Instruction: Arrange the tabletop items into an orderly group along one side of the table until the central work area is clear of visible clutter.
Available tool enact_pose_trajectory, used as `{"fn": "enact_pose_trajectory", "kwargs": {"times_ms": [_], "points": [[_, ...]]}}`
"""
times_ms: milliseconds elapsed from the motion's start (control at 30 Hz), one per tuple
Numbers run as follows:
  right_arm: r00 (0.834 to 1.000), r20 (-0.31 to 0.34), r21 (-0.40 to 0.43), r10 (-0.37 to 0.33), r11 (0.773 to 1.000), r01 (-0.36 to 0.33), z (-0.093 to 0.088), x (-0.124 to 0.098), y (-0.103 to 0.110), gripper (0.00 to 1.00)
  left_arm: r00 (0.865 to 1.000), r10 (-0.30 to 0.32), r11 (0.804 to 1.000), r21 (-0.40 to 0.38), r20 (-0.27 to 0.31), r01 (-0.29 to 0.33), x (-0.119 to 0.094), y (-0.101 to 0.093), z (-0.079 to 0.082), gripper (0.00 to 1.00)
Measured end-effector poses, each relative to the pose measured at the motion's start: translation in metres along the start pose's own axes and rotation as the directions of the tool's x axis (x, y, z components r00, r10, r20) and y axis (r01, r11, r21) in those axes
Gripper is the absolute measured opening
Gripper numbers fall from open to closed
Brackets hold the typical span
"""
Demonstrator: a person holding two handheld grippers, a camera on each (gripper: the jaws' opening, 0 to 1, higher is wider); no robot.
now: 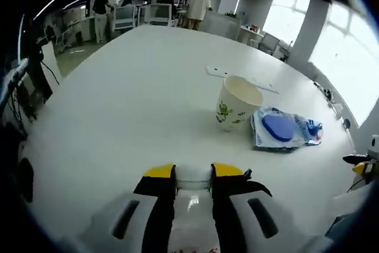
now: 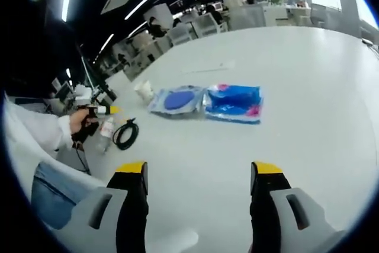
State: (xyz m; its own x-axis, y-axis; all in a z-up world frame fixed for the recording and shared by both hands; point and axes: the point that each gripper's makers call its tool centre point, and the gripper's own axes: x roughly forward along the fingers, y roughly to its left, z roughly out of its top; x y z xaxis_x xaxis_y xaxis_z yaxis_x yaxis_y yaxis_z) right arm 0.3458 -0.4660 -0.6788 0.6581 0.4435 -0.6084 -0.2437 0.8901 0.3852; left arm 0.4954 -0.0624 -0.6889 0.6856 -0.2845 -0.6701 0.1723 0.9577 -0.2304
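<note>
Left gripper (image 1: 194, 172) fingers narrow, clamped on a clear bottle (image 1: 193, 177); paper cup (image 1: 237, 102) and blue packet (image 1: 283, 128) lie ahead-right on the white worktop (image 1: 130, 105). Right gripper (image 2: 198, 173) fingers wide, holding nothing; two blue packets (image 2: 207, 102) sit ahead between them, cable coil (image 2: 125, 134) ahead-left.

— What colours do you have on your screens?

— I see a white table (image 1: 118, 105). On it stands a cream paper cup (image 1: 235, 103) with a green printed figure. Next to it is a clear packet (image 1: 284, 128) with a solid blue disc inside and blue-and-white print.

— And in the right gripper view?

— I see that packet (image 2: 177, 100) again, then a second packet (image 2: 234, 102) in bright blue with pink patches. A black cable (image 2: 125, 134) is coiled on the white. My right gripper (image 2: 200, 173) has black jaws tipped yellow on grey bodies. My left gripper (image 1: 194, 175) matches.
</note>
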Motion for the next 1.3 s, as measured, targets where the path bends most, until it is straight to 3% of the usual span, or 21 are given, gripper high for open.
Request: {"fn": "enact_pose_trajectory", "kwargs": {"times_ms": [167, 333, 500, 600, 700, 833, 1167, 1300], "points": [[1.000, 0.016, -0.010, 0.024, 1.000, -0.024, 0.002, 0.002, 0.008, 0.69, 0.998, -0.023, 1.000, 0.014, 0.064, 0.023, -0.030, -0.006, 0.007, 0.21], [0.999, 0.006, -0.013, 0.036, 0.999, -0.036, -0.008, 0.001, 0.012, 0.68, 0.989, -0.051, 0.999, 0.013, 0.142, 0.049, -0.061, -0.017, 0.012, 0.21], [0.998, 0.034, -0.005, 0.057, 0.998, -0.057, -0.006, -0.001, 0.019, 0.70, 0.975, -0.042, 0.996, -0.071, 0.216, 0.059, -0.084, -0.014, 0.017, 0.21], [0.998, 0.026, -0.026, 0.059, 0.998, -0.058, -0.005, -0.001, 0.019, 0.70, 0.973, -0.041, 0.996, -0.072, 0.228, 0.059, -0.091, -0.013, 0.018, 0.21], [0.997, 0.040, -0.024, 0.064, 0.998, -0.064, -0.001, -0.002, 0.020, 0.70, 0.972, -0.024, 0.999, -0.019, 0.236, 0.030, -0.092, -0.013, 0.024, 0.20], [0.997, 0.041, -0.035, 0.067, 0.997, -0.065, 0.000, -0.003, 0.019, 0.70, 0.965, -0.022, 0.999, -0.024, 0.261, 0.029, -0.092, -0.011, 0.038, 0.20], [0.997, 0.055, -0.020, 0.058, 0.998, -0.057, -0.001, -0.006, 0.018, 0.69, 0.956, -0.057, 0.997, 0.065, 0.287, 0.040, -0.070, -0.025, 0.096, 0.21], [0.998, 0.054, -0.023, 0.045, 0.999, -0.044, -0.004, -0.006, 0.016, 0.68, 0.966, -0.063, 0.980, 0.200, 0.250, 0.012, -0.047, -0.032, 0.115, 0.21]]}}
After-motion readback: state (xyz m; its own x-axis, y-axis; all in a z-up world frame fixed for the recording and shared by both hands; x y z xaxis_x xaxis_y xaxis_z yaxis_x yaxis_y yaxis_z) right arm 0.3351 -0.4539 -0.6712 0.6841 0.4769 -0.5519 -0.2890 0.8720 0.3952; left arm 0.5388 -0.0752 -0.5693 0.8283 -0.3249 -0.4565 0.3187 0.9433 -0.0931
